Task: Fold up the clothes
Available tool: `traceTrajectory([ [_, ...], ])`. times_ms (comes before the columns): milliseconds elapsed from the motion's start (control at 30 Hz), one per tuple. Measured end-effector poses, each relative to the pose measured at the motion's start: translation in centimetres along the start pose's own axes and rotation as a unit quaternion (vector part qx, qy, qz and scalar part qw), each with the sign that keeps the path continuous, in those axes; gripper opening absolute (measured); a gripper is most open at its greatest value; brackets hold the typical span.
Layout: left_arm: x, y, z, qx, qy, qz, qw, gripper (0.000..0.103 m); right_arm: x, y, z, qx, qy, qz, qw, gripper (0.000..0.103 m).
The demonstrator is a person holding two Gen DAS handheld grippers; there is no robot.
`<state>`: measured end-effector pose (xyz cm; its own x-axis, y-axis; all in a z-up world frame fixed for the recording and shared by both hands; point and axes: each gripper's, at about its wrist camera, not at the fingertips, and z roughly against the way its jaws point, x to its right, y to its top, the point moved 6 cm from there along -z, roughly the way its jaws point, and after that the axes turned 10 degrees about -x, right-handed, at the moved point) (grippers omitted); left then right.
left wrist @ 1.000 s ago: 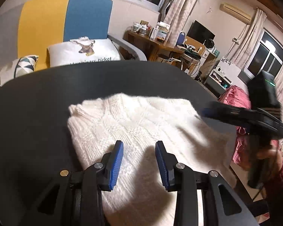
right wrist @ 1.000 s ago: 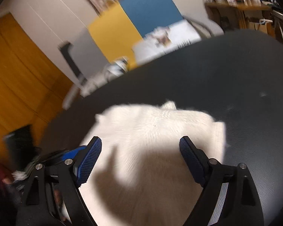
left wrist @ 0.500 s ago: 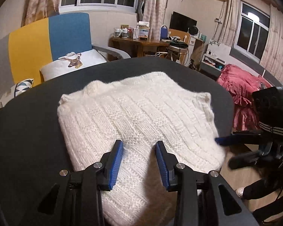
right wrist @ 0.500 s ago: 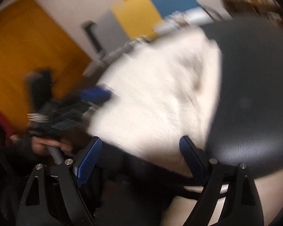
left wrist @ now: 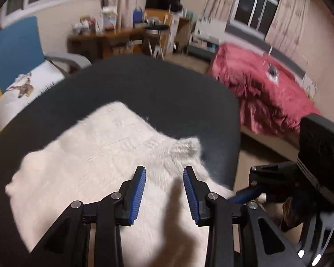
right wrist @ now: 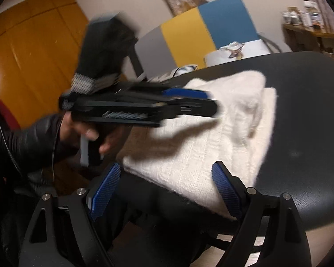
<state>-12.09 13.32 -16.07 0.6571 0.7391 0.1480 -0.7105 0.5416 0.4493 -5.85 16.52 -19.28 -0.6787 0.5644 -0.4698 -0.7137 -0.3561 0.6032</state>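
Left tool (left wrist: 163, 191) angled downward, jaws partly apart and empty, right tool (right wrist: 167, 191) beside it, jaws wide, empty.

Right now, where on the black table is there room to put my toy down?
The black table is bare beyond the white sweater, toward the far rim and the red bed. It is crowded at the near edge, where the left gripper and right gripper hover.

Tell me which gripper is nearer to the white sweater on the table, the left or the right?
Left. The left gripper hovers directly over the white sweater, open and holding nothing. The right gripper is beyond the table edge, at the sweater's near corner, jaws wide open.
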Motion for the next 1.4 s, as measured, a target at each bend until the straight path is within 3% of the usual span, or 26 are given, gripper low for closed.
traceTrajectory([
  [100,0.0,0.8,-2.7,-0.039,0.009,-0.004,0.9992,0.035,1.9,-1.1,-2.0,-0.021,0.01,-0.021,1.0,0.087],
  [233,0.1,1.5,-4.2,-0.04,0.021,0.016,0.9989,0.037,2.8,-1.7,-2.1,0.021,0.032,-0.032,0.999,0.087],
  [333,0.8,1.1,-4.4,-0.024,0.05,-0.003,0.9984,0.037,3.1,-1.6,-2.2,0.03,0.044,-0.038,0.998,0.087],
  [500,-0.7,0.6,-1.1,0.02,-0.004,0.045,0.9988,0.037,2.6,-1.4,-1.5,0.021,0.034,-0.027,0.999,0.087],
  [733,-2.7,-4.8,6.4,0.125,-0.014,0.094,0.9877,0.037,1.1,-1.5,1.7,0.012,0.01,-0.012,1.0,0.088],
  [867,-3.8,-9.0,6.4,0.117,-0.017,0.126,0.985,0.037,0.4,-1.3,1.7,0.006,0.002,-0.004,1.0,0.088],
  [967,-4.4,-11.2,4.0,0.085,0.004,0.126,0.9884,0.032,1.4,-1.7,-1.1,-0.033,-0.018,-0.021,0.999,0.088],
  [1033,-3.9,-11.1,4.0,0.095,0.02,0.12,0.9881,0.032,1.8,-1.7,-1.9,-0.035,-0.023,-0.026,0.999,0.088],
  [1167,-3.1,-10.5,6.2,0.129,-0.009,0.131,0.9829,0.034,1.6,-1.2,-1.4,-0.038,-0.026,-0.033,0.998,0.088],
  [1300,-2.3,-12.4,7.9,0.143,-0.025,0.122,0.9818,0.034,-1.1,0.4,-0.8,-0.04,-0.044,0.025,0.998,0.088],
  [1400,-2.4,-14.1,6.9,0.118,-0.017,0.132,0.9841,0.034,-2.1,1.4,-1.6,-0.041,-0.075,0.058,0.995,0.088],
])
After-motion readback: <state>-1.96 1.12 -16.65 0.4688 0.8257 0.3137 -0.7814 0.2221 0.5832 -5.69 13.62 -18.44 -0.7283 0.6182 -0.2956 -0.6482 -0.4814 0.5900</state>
